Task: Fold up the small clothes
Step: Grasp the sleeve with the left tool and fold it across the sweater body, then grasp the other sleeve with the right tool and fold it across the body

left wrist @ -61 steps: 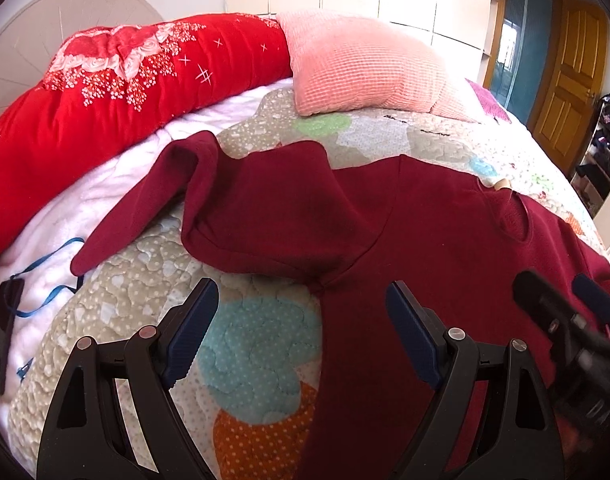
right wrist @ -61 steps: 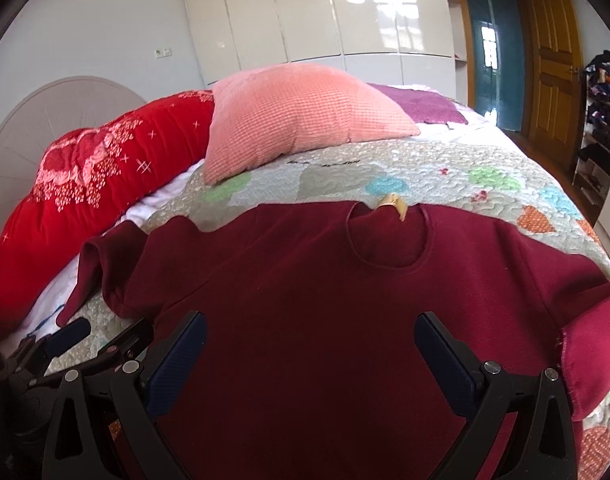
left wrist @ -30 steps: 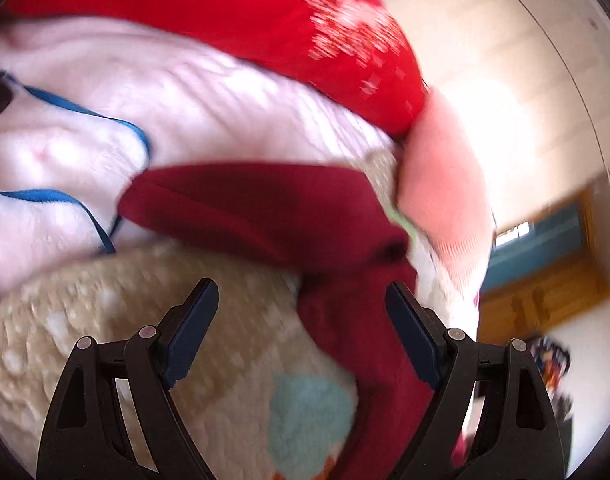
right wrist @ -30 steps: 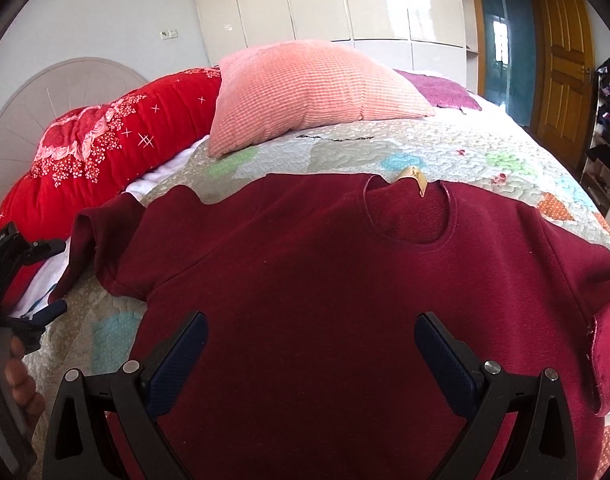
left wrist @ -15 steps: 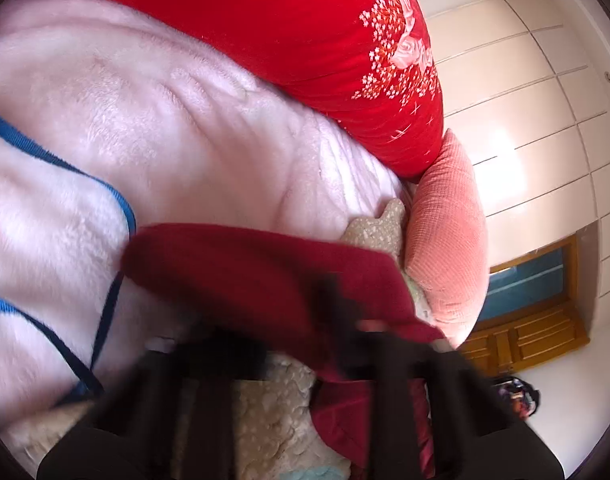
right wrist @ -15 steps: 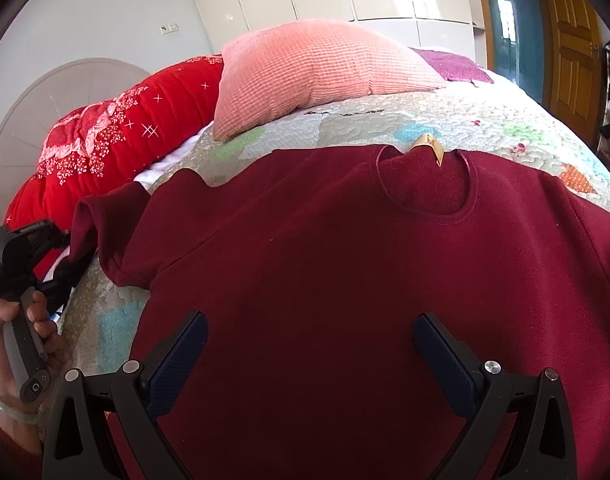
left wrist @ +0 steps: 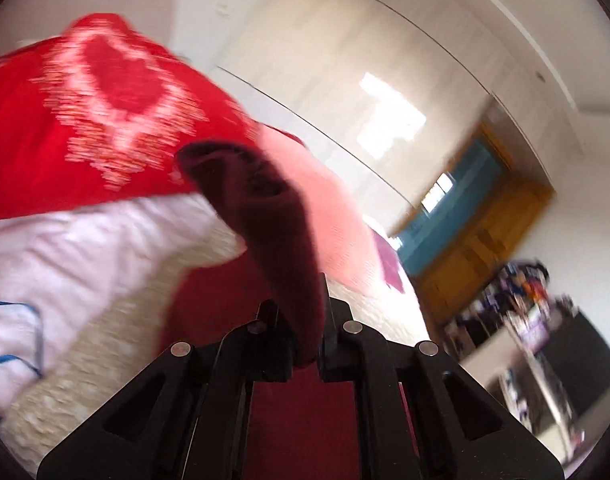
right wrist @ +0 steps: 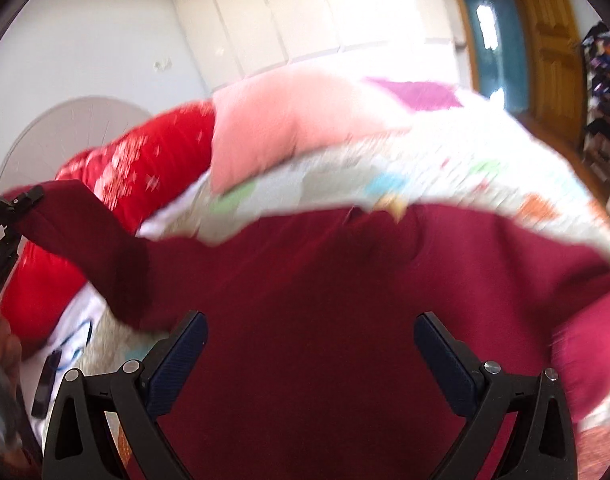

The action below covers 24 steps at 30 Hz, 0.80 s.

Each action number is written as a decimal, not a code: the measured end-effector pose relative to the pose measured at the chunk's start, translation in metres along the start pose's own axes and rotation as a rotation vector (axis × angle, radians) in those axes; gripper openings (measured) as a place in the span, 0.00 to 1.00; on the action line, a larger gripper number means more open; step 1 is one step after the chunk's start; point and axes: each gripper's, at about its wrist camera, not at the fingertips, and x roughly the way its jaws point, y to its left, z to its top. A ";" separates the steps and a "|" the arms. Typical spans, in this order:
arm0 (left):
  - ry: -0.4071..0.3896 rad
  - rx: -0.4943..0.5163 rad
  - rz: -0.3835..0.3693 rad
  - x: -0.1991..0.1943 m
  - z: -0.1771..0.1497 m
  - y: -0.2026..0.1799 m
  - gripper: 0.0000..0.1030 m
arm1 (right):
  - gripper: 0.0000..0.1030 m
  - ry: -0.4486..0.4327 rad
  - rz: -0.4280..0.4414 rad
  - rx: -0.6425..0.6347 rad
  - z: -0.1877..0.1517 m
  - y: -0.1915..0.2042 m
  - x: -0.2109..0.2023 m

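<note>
A dark red sweater (right wrist: 337,280) lies spread on the quilted bed. My left gripper (left wrist: 305,340) is shut on the sweater's left sleeve (left wrist: 265,216) and holds it lifted off the bed. In the right wrist view that sleeve (right wrist: 85,224) rises to the left gripper (right wrist: 1,216) at the far left. My right gripper (right wrist: 311,354) is open and empty, low over the sweater's body. The other sleeve (right wrist: 585,344) lies at the right.
A red quilt (left wrist: 85,120) and a pink pillow (right wrist: 297,124) lie at the head of the bed. A white blanket (left wrist: 65,256) with a blue strap lies left. A dark phone (right wrist: 45,384) lies near the left edge. A wooden door (right wrist: 553,40) is at the right.
My left gripper swung left to the sleeve, shut on it and has lifted it off the bed. My right gripper moved closer over the sweater's body and stayed open.
</note>
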 end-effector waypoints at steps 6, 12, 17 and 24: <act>0.264 0.127 -0.119 0.083 -0.085 -0.087 0.06 | 1.00 -0.106 -0.131 0.096 0.020 -0.062 -0.052; 0.538 0.193 -0.130 0.157 -0.167 -0.113 0.10 | 1.00 -0.070 -0.207 0.174 0.017 -0.109 -0.055; 0.559 0.241 -0.136 0.125 -0.151 -0.113 0.47 | 1.00 -0.029 -0.172 0.200 0.012 -0.120 -0.046; 0.289 0.299 0.174 0.053 -0.104 -0.053 0.75 | 1.00 0.063 -0.144 0.116 0.007 -0.106 -0.011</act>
